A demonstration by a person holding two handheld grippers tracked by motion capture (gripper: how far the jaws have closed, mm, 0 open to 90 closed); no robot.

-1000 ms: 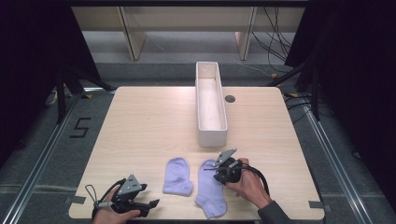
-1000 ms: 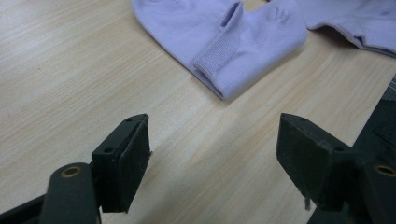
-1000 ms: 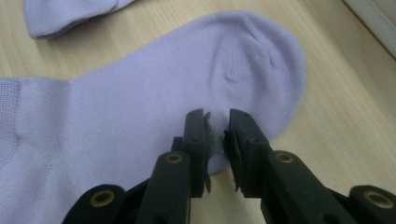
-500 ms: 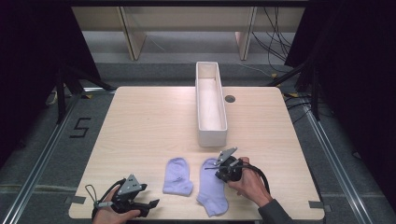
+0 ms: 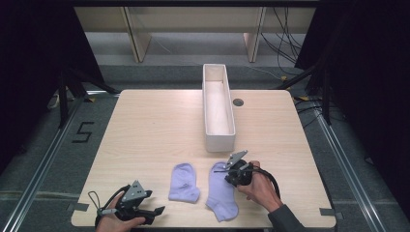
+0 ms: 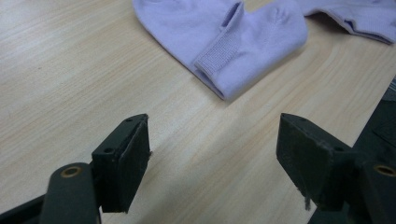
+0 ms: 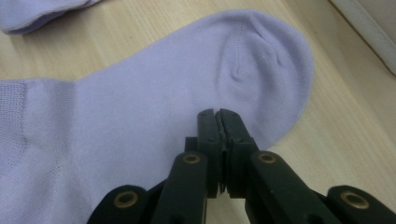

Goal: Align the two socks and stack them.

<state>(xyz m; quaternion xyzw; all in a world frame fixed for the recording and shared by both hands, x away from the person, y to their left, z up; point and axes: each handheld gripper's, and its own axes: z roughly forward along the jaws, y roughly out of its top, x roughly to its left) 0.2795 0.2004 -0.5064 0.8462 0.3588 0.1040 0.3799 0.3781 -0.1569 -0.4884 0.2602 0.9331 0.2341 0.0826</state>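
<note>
Closing over the last second, the right tool point(image 7: 219, 114) now pinches the right sock point(image 5: 220, 191) at the table's point(image 5: 154, 125) five o'clock, ready to lift; the left tool point(image 6: 212, 140) is spread.

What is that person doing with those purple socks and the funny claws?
A person holds a claw in each hand at a wooden table. The right claw is shut, pinching the fabric near the toe of the flat purple sock. The left claw rests open near the table's front edge, just short of the folded purple sock. A long white bin waits farther back, with nothing in it that I can see.
</note>
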